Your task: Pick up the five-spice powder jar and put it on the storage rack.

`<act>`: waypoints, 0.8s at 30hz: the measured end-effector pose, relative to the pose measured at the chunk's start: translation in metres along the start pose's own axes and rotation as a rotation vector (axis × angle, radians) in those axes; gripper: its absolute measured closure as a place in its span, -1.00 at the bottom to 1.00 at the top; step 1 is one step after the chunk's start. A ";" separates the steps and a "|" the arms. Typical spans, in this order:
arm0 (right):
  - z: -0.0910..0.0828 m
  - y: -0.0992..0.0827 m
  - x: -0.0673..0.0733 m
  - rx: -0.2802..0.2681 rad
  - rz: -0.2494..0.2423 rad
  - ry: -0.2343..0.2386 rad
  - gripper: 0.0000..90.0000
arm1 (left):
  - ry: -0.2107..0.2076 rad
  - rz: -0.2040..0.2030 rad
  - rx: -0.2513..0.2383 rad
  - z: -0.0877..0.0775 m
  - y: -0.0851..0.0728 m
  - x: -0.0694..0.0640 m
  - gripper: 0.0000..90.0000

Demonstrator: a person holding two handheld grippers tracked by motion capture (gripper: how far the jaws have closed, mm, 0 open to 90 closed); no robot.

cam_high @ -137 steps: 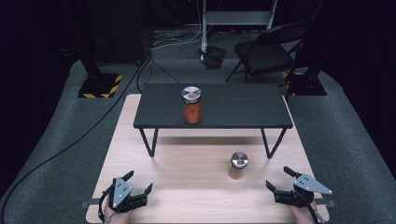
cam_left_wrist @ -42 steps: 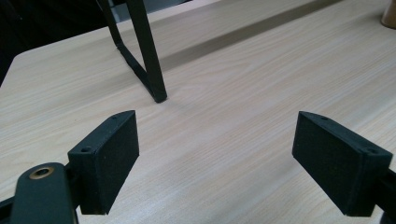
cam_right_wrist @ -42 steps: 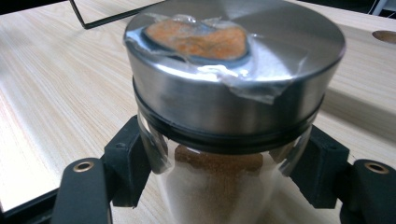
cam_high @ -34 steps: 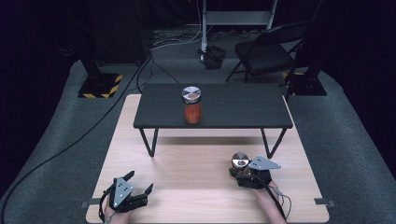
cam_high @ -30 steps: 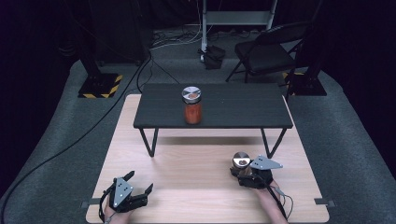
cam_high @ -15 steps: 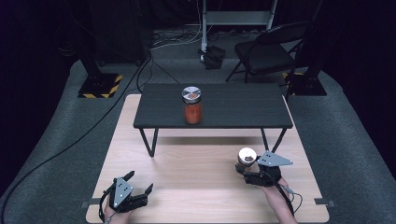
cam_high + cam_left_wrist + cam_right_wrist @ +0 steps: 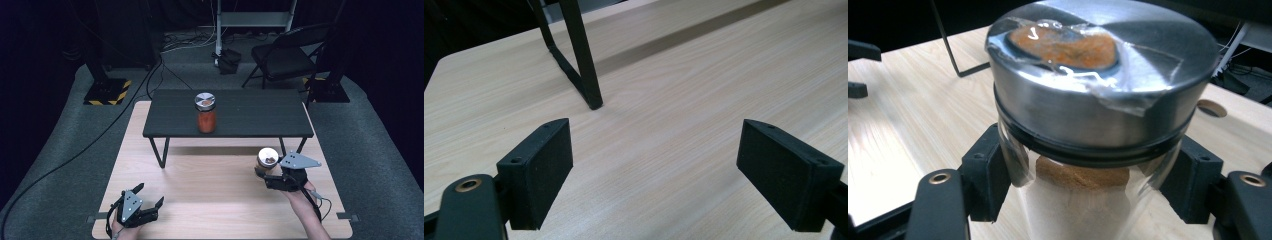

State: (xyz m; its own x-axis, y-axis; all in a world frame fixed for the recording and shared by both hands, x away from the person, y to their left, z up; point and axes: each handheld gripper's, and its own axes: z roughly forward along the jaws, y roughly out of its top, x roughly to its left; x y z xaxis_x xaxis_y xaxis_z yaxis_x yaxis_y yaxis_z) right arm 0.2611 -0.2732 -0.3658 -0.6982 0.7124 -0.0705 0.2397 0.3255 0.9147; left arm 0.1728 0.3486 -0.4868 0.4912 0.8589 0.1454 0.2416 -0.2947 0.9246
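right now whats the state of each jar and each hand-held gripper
jar with brown powder: lid on, upright, clamped in the right hand-held gripper, above the wooden table
jar with red filling: lid on, upright, standing on the small black table, untouched
right hand-held gripper: shut on the jar with brown powder
left hand-held gripper: open, nothing between its jaws, low over the wooden table

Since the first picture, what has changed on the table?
The right gripper came in from the near right edge, closed its fingers on the brown-powder jar and lifted it. The left gripper, open, and the red jar on the black shelf stayed put.
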 end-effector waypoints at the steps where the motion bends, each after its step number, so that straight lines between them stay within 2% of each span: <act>1: -0.001 0.003 -0.001 -0.001 0.002 0.000 -0.33 | 0.000 0.001 0.000 0.000 0.000 0.000 -0.68; 10: -0.008 0.031 -0.005 -0.009 0.018 -0.006 -0.33 | -0.001 0.000 -0.001 0.000 0.000 0.000 -0.68; 24: -0.018 0.068 -0.009 -0.007 0.004 -0.037 -0.33 | -0.002 -0.001 0.001 0.000 0.000 0.001 -0.68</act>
State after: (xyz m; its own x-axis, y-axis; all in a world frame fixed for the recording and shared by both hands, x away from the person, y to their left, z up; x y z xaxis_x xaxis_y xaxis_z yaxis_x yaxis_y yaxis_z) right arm 0.2719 -0.2688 -0.2954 -0.6721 0.7360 -0.0815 0.2374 0.3184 0.9177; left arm 0.1733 0.3491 -0.4866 0.4930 0.8581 0.1439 0.2427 -0.2945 0.9243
